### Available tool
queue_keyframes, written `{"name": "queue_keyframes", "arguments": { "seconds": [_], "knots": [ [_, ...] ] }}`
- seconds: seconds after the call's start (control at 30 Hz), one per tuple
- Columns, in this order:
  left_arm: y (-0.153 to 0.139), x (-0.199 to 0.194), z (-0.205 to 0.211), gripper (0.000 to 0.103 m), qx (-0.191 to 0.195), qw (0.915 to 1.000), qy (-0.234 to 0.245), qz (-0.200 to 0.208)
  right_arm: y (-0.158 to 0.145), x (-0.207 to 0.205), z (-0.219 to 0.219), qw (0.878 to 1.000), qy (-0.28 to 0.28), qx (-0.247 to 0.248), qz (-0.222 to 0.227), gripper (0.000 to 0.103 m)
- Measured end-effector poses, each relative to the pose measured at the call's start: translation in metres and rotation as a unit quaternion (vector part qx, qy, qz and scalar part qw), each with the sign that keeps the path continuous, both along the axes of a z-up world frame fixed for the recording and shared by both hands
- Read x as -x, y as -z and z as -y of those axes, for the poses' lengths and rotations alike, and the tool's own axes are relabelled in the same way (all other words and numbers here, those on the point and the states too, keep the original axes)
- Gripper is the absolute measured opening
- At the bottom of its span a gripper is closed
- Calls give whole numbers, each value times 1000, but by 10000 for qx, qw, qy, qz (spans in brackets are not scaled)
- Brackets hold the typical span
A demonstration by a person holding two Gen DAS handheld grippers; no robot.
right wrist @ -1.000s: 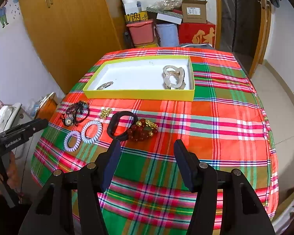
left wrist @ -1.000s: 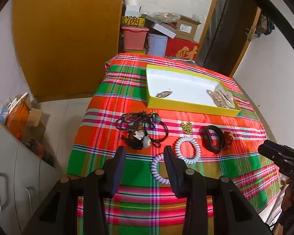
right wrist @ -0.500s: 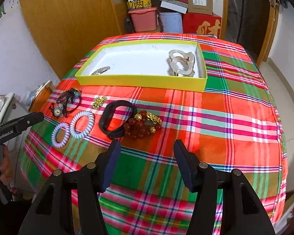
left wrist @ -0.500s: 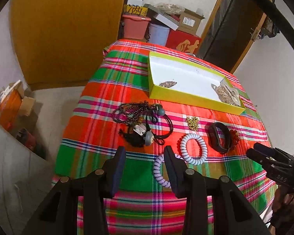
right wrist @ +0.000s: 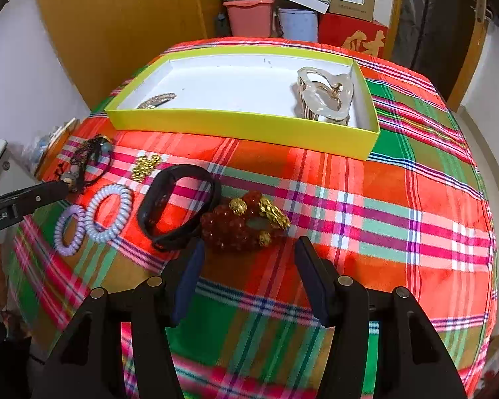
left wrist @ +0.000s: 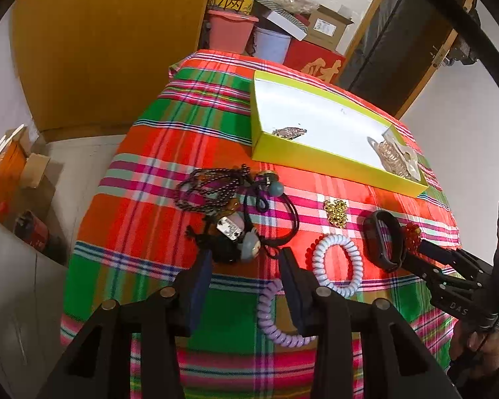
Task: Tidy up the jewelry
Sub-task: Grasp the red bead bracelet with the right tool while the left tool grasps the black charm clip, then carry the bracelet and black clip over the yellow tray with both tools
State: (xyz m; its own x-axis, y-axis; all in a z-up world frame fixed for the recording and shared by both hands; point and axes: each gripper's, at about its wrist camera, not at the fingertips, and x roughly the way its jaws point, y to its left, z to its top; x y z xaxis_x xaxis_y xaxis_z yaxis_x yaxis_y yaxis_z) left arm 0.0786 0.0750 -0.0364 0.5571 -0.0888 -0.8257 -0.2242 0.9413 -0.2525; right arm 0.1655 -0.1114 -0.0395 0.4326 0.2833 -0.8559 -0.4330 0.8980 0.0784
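Observation:
A yellow tray on the plaid table holds a clear hair claw and a small sparkly clip. In front of it lie a red-and-gold bead bracelet, a black band, white and lilac coil hair ties, a gold trinket and a tangle of dark bead necklaces. My right gripper is open just before the red bracelet. My left gripper is open over the near end of the necklace tangle; the lilac coil lies by its right finger.
The plaid cloth drops off at the table edges. Behind the table stand a pink bin, a blue bucket, a red box and cardboard boxes. A wooden wardrobe is at the left.
Both grippers have moved forward and lower toward the jewelry. The left closed in on the necklace tangle, the right on the red bracelet. Both jaws stay open.

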Motion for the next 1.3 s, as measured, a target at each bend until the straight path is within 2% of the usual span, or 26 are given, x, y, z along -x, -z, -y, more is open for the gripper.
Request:
{"name": "queue_keyframes", "arguments": {
  "seconds": [0.07, 0.27, 0.5, 0.57, 0.63, 0.7, 0.73, 0.8, 0.83, 1.3],
  "knots": [
    [1, -3, 0, 46, 7, 10000, -10, 15, 1, -2, 3, 10000, 55, -5, 30, 57],
    [5, -8, -6, 46, -87, 9999, -92, -24, 0, -13, 16, 9995, 310, -43, 47, 57],
    [6, -9, -7, 46, -308, 9994, -145, 20, 0, -18, 17, 9996, 275, -84, 86, 57],
    [6, -11, -3, 44, -454, 9989, -143, 26, 0, -21, 19, 9994, 306, -131, 74, 57],
    [6, -12, 0, 38, -534, 9985, -128, 51, 0, -21, 19, 9994, 316, -142, 61, 57],
    [6, -11, 2, 34, -538, 9984, -119, 81, 0, -20, 19, 9994, 325, -89, 88, 51],
    [5, -11, 2, 32, -564, 9983, -117, 93, 0, -20, 19, 9993, 344, -56, 104, 43],
    [4, -10, 4, 30, -645, 9978, -99, 121, -1, -21, 22, 9992, 371, -106, 79, 40],
    [4, -10, 5, 29, -662, 9977, -85, 138, -1, -21, 23, 9991, 393, -112, 89, 35],
    [-17, 12, 8, 25, -626, 9972, 49, 398, -17, -1, 36, 9984, 441, -317, 132, 32]
  ]
}}
